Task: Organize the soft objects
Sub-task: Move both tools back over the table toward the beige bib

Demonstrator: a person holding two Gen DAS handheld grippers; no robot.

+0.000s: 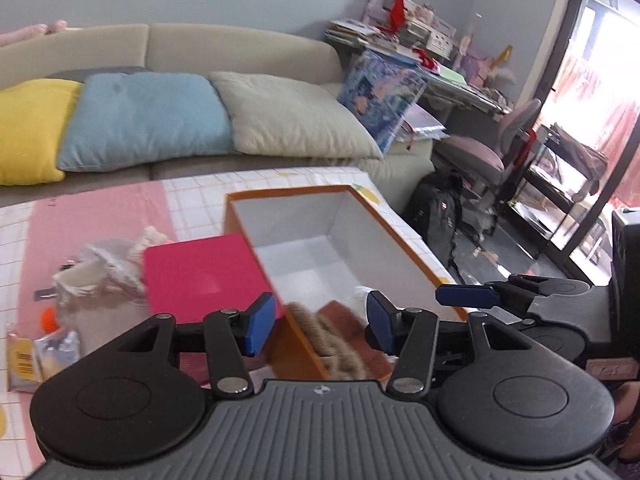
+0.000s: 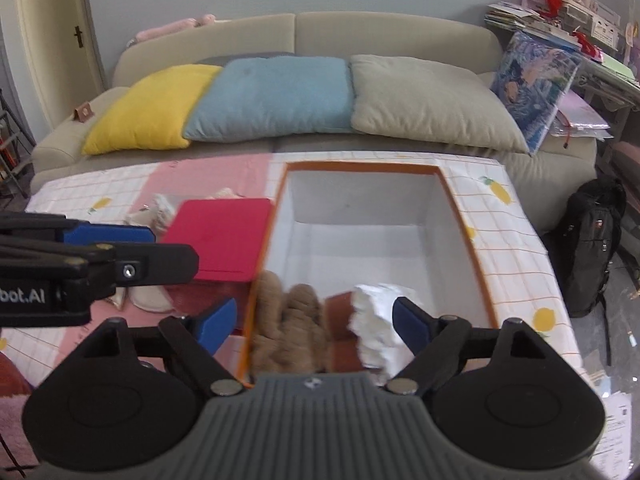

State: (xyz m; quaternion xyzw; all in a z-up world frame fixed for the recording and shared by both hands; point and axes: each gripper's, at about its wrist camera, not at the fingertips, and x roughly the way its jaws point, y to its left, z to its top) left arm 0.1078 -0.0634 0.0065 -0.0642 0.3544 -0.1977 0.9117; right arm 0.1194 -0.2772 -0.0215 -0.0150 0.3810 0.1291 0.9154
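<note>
nearest us, right gripper [image 2: 314, 326] gapes wide and grips nothing above the tan fuzzy plush [image 2: 288, 332] in the orange-rimmed white cardboard box [image 2: 464, 216], likely dropped there for sorting; left gripper [image 1: 320, 326] half-open, empty; beyond, loose soft items [image 1: 116, 264] await by the pink lid [image 2: 220, 236].

Right tool [image 2: 314, 326] agape over orange box [image 2: 466, 232]; brown plush [image 2: 288, 320], perhaps gloves, inside.

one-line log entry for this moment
left gripper: open, empty | right gripper: open, empty | orange box: holds brown plush, white soft item
</note>
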